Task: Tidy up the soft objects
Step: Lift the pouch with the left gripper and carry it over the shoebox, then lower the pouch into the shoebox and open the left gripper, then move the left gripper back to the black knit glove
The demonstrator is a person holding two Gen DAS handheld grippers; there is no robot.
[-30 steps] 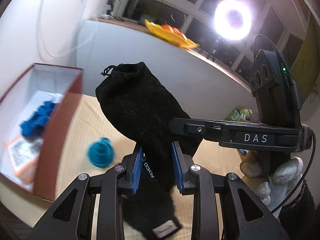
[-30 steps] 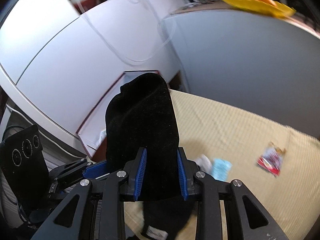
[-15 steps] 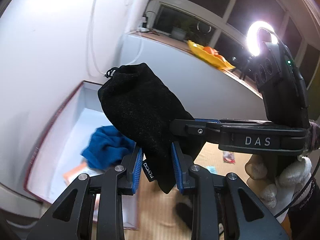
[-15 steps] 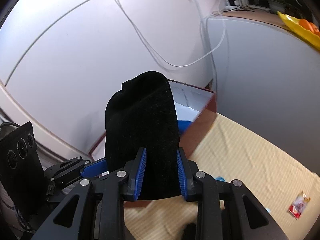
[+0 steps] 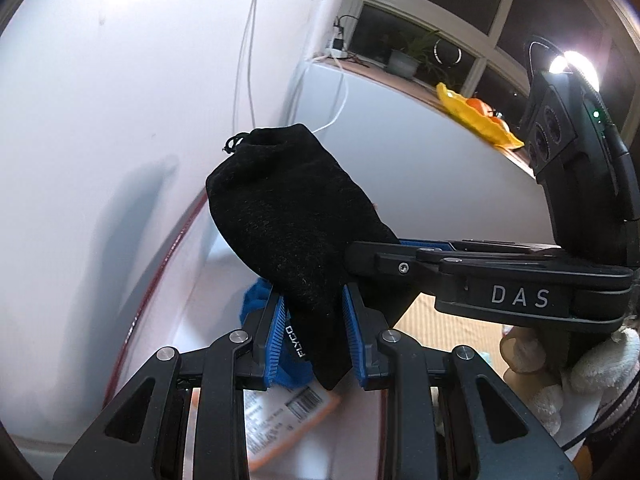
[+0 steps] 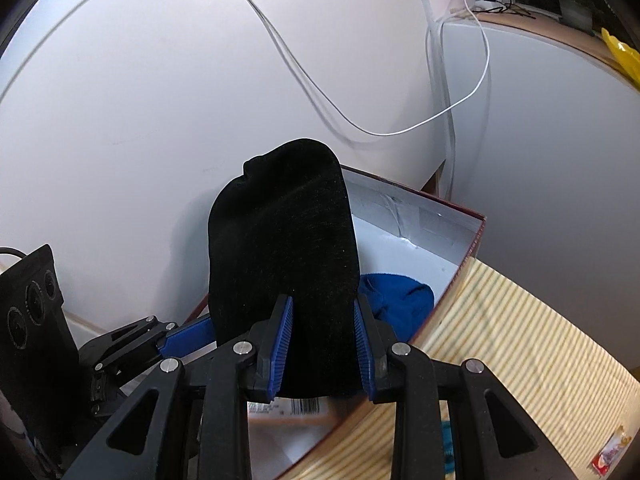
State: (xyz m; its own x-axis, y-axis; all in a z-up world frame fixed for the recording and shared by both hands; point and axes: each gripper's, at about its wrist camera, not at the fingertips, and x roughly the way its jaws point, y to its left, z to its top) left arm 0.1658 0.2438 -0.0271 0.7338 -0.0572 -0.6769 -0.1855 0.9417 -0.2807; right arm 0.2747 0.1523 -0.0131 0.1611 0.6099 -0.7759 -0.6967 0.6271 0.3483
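White walls (image 6: pixel 140 100) fill most of both views, with two thin white cables (image 6: pixel 304 76) looping across. One black pouch (image 5: pixel 288 216), fuzzy felt-like cloth with a drawstring mouth, is held up over the box (image 6: pixel 472 248) by both tools at once. Left gripper (image 5: pixel 314 336) pinches it between two ribbed blue pads; right gripper (image 6: pixel 324 340) is clamped on it the same way, coming in from the side. That box is one open cardboard carton, dark red outside, white inside. Inside it sits one crumpled blue cloth (image 6: pixel 400 300) and one orange-edged packet (image 5: pixel 280 412) with a barcode. Beside it lies a ribbed yellow mat (image 6: pixel 520 352). One yellow dish (image 5: pixel 476 120) sits on the ledge.
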